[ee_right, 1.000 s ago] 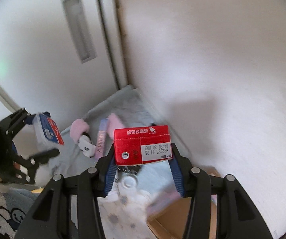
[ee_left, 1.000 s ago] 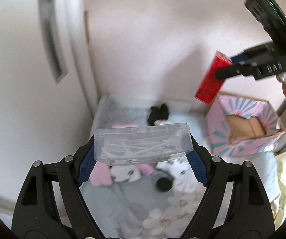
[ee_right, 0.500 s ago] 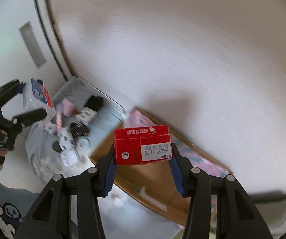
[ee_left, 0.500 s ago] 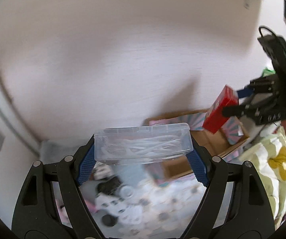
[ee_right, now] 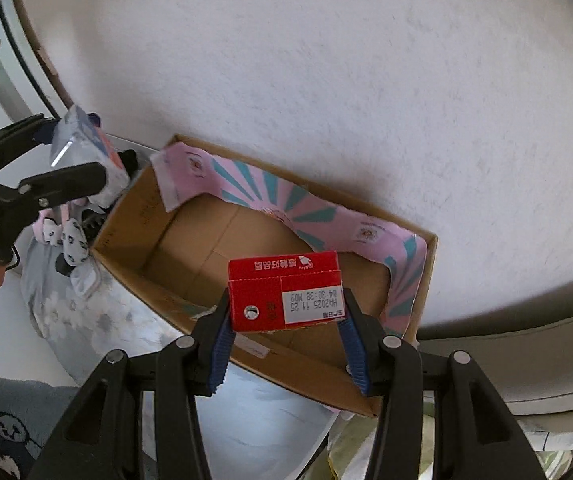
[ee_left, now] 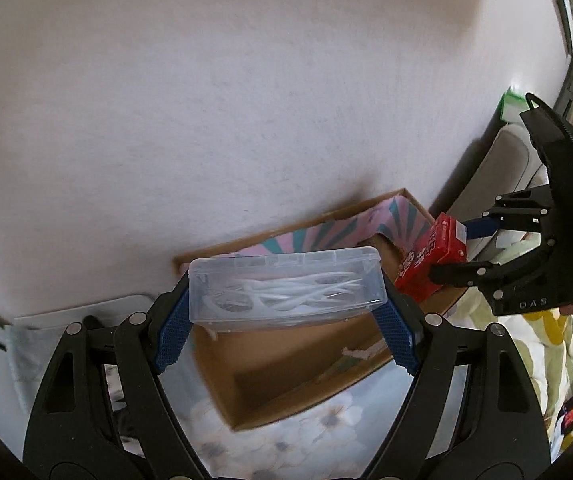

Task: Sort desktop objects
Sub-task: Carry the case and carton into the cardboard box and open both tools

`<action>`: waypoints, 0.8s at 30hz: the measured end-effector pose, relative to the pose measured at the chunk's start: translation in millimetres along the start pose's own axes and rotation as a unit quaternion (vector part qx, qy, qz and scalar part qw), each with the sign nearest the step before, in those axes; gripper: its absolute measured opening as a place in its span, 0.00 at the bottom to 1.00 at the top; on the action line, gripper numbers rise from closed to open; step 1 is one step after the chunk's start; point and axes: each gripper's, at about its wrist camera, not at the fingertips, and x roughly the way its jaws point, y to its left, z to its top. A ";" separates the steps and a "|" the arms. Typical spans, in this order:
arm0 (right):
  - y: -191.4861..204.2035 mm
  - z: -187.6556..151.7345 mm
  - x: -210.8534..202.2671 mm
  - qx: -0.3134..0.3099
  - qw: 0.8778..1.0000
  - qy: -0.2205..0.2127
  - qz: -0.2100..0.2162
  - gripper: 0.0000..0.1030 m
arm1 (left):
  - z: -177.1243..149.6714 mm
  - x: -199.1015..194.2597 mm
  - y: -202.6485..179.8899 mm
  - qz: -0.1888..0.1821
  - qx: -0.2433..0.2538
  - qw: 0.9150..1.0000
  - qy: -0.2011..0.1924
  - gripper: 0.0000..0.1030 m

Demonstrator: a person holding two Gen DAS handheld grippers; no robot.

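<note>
Clamping a clear floss-pick case (ee_left: 286, 288): left hand-held gripper (ee_left: 286, 320); right (ee_right: 286, 332) grips red carton (ee_right: 284, 292).

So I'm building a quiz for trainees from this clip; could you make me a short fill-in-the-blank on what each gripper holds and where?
1. The left gripper is shut on a clear plastic ____ of white picks.
2. The right gripper is shut on a small carton coloured ____.
3. Both grippers are held over an open cardboard ____ by the wall.
4. The paper draped along its far edge is pink with ____ stripes.

Missing words: case; red; box; teal
</note>
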 end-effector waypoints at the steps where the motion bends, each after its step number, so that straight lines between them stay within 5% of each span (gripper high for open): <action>1: -0.8 -1.0 3.8 0.001 1.000 0.002 0.001 0.44 | 0.0 5.5 -0.5 0.001 0.002 1.000 0.006 0.77; 24: -21.2 0.0 45.6 -0.004 0.999 0.025 0.021 0.44 | -9.2 54.7 -11.7 0.019 0.000 0.999 0.050 0.77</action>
